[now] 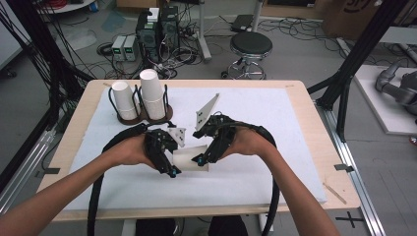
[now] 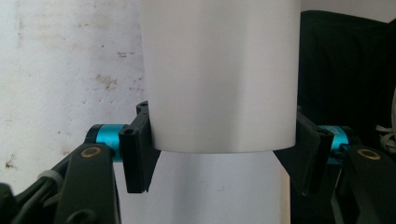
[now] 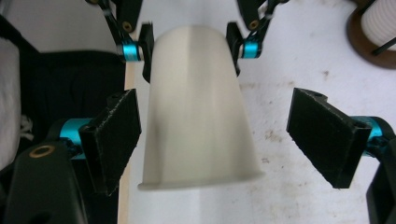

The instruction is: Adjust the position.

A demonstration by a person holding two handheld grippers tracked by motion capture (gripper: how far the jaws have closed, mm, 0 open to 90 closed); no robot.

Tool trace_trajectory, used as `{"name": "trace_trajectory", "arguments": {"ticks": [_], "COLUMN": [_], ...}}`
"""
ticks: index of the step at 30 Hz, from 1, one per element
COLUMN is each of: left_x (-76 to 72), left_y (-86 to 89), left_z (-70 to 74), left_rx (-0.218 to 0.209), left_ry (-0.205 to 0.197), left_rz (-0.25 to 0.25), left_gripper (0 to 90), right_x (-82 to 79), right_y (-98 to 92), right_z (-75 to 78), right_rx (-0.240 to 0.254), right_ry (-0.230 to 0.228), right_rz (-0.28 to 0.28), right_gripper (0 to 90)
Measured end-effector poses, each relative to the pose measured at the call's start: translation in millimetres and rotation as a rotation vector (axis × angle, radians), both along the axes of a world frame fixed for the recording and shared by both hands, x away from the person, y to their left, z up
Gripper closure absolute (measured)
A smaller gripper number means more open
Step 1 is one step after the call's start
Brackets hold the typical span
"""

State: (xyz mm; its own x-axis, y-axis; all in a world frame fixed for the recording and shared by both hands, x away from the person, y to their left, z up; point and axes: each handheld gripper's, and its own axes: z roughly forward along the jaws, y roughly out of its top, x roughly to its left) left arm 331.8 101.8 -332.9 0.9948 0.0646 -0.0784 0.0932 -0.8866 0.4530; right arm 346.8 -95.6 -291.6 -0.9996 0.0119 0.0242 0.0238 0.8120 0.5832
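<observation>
A white paper cup (image 1: 191,156) lies level above the white mat (image 1: 275,147), between my two grippers near the table's middle. My left gripper (image 1: 169,164) is shut on its narrow base end; in the left gripper view both black pads (image 2: 137,154) press the cup (image 2: 219,84) from either side. The right gripper view shows the same grip by the left gripper (image 3: 189,49) at the far end of the cup (image 3: 196,116). My right gripper (image 1: 204,155) stands open around the cup's wide rim end. Its pads (image 3: 116,140) are apart from the cup wall, with a wider gap on the right side.
A dark wire cup holder (image 1: 142,117) at the back left of the mat carries two upturned white cups (image 1: 153,93); its brown base (image 3: 369,42) shows in the right gripper view. Beyond the table stand a round stool (image 1: 251,46) and computer boxes (image 1: 157,29).
</observation>
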Motion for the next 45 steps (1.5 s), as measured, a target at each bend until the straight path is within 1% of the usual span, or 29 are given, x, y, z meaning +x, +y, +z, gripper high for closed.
{"name": "trace_trajectory", "arguments": {"ticks": [2,4,5,6,8,10,11,12,13,15,16,18,20,22,23,25,27,29,30,34,38,40,42,45], "left_x": [-2.6,-5.2,-6.7,-6.6,-7.2,-7.0,-7.1,-6.6,-7.0,-7.1,-7.9,-8.7,-9.3,-9.5,-9.8,-9.8,-9.8,-10.4,-10.2,-11.3,-12.2,-12.7,-13.9,-15.0], "left_y": [4.7,8.9,11.2,13.5,18.1,23.0,25.4,28.0,29.9,33.7,34.9,38.2,41.2,44.8,46.3,48.6,50.2,51.3,52.0,54.4,54.3,54.0,53.9,53.9], "left_z": [-4.4,-5.6,-5.6,-5.3,-3.1,-0.4,0.5,1.8,1.9,3.0,2.6,2.5,1.3,0.2,-0.3,-1.5,-2.0,-3.1,-3.4,-7.4,-12.6,-14.5,-15.9,-18.8], "left_rx": [-0.029,-0.064,-0.098,-0.121,-0.152,-0.189,-0.214,-0.230,-0.259,-0.279,-0.300,-0.322,-0.362,-0.393,-0.408,-0.441,-0.459,-0.492,-0.502,-0.574,-0.605,-0.625,-0.649,-0.678], "left_ry": [0.003,-0.010,0.009,-0.001,-0.001,-0.021,-0.014,-0.018,-0.023,-0.035,-0.033,-0.039,-0.039,-0.031,-0.038,-0.034,-0.036,-0.034,-0.033,-0.029,-0.023,-0.029,-0.021,-0.031], "left_rz": [0.007,0.022,0.040,0.043,0.053,0.062,0.077,0.084,0.094,0.093,0.101,0.101,0.119,0.135,0.143,0.153,0.157,0.163,0.164,0.180,0.185,0.185,0.190,0.191], "left_gripper": [36.1,36.1,36.2,36.1,36.2,36.1,36.2,36.2,36.2,36.1,36.2,36.2,36.2,36.1,36.2,36.2,36.2,36.2,36.2,36.2,36.2,36.2,36.2,36.2], "right_x": [0.4,1.6,1.1,1.8,2.1,1.9,2.0,2.0,1.9,1.5,1.6,1.5,1.4,1.4,1.7,1.6,1.5,0.5,0.3,-1.3,-3.2,-4.0,-4.5,-6.0], "right_y": [-5.6,-11.3,-14.1,-16.9,-22.0,-26.8,-28.9,-30.9,-32.9,-36.9,-38.7,-42.2,-45.8,-51.0,-53.6,-58.2,-62.2,-64.9,-65.7,-69.3,-70.8,-71.2,-71.6,-72.2], "right_z": [4.9,9.1,11.1,12.7,15.4,17.5,18.3,18.9,19.6,21.0,21.6,22.7,23.3,20.2,17.5,11.5,4.9,0.1,-2.0,-7.7,-13.2,-16.5,-20.7,-26.8], "right_rx": [0.039,0.081,0.099,0.117,0.147,0.176,0.185,0.194,0.199,0.211,0.218,0.226,0.242,0.290,0.302,0.297,0.324,0.327,0.333,0.366,0.402,0.420,0.441,0.462], "right_ry": [-0.005,-0.014,-0.007,-0.014,-0.013,-0.014,-0.016,-0.020,-0.022,-0.022,-0.025,-0.022,-0.026,-0.014,-0.005,0.002,0.011,0.021,0.021,0.026,0.031,0.038,0.045,0.056], "right_rz": [-0.012,-0.016,-0.026,-0.028,-0.037,-0.044,-0.046,-0.050,-0.055,-0.066,-0.073,-0.083,-0.094,-0.097,-0.101,-0.121,-0.130,-0.142,-0.144,-0.152,-0.157,-0.161,-0.166,-0.172], "right_gripper": [18.4,18.4,18.4,18.4,18.4,18.4,18.4,18.4,18.4,18.4,18.4,18.4,18.4,18.4,18.4,18.4,18.4,18.4,18.4,18.4,18.4,18.4,18.4,18.4]}}
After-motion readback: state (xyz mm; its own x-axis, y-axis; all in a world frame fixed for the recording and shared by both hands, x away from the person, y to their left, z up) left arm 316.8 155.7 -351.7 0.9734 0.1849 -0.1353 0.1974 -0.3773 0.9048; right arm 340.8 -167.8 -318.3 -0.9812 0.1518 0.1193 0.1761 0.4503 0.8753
